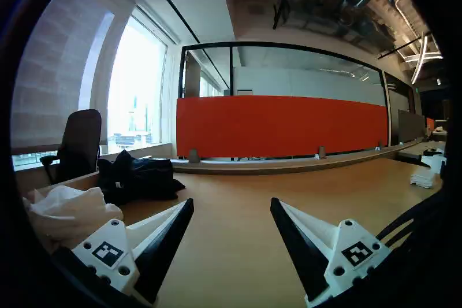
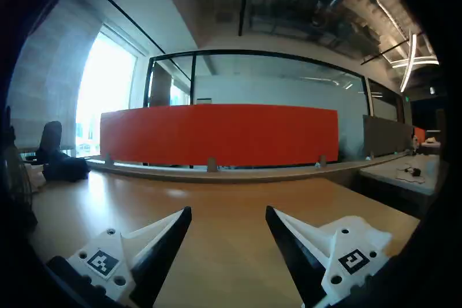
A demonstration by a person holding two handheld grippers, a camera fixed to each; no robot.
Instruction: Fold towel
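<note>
A crumpled white towel (image 1: 66, 210) lies on the wooden table (image 1: 248, 210) at the left edge of the left gripper view, just beyond and left of the left finger. My left gripper (image 1: 231, 207) is open, low over the table, with nothing between its fingers. In the right gripper view my right gripper (image 2: 228, 212) is also open over bare wood (image 2: 231, 204). A small bit of white cloth (image 2: 36, 175) shows far left there.
A black bundle of cloth (image 1: 136, 178) sits behind the towel, seen again as the dark bundle (image 2: 63, 168). An orange divider (image 1: 283, 126) runs along the table's far edge. A black office chair (image 1: 78, 143) stands by the window. Folded white items (image 1: 426, 172) lie at far right.
</note>
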